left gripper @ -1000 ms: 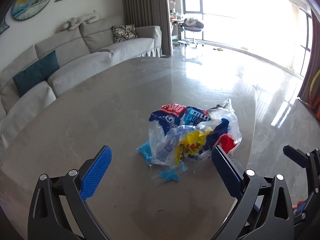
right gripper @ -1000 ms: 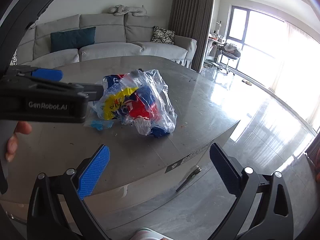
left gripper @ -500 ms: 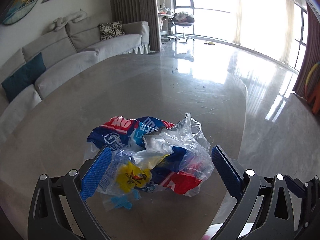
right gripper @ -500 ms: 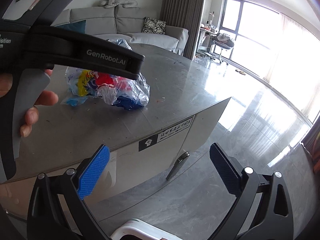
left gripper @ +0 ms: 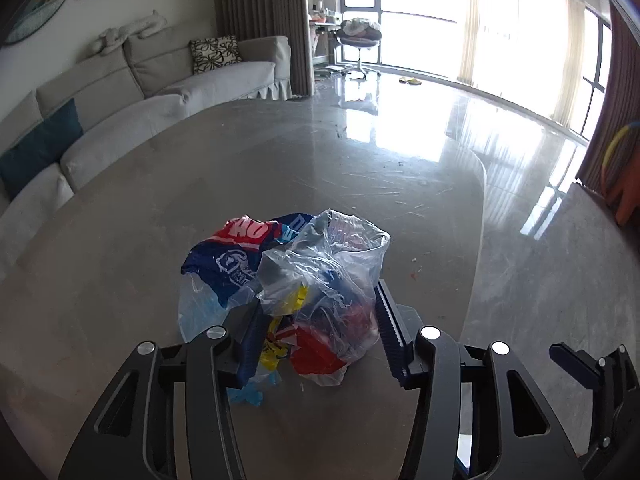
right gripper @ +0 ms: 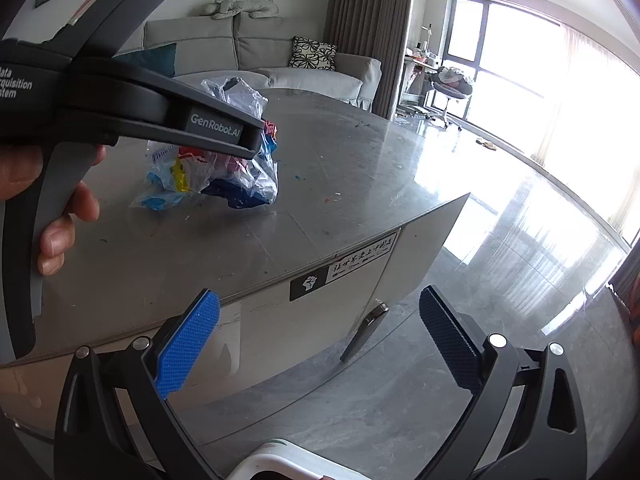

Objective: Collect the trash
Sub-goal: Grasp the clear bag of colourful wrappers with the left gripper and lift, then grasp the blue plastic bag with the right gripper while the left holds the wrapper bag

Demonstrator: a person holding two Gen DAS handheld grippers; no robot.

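Left wrist view: left gripper (left gripper: 318, 330) pinches the trash bag (left gripper: 288, 280), a clear sack of crumpled wrappers, at six o'clock on the grey table (left gripper: 248, 184); a sofa (left gripper: 120, 96) lies at ten o'clock. Right wrist view: the bag sits at ten o'clock, and right gripper (right gripper: 320, 344), fingers spread wide and holding nothing, hangs off the table's edge above the floor (right gripper: 500, 280).
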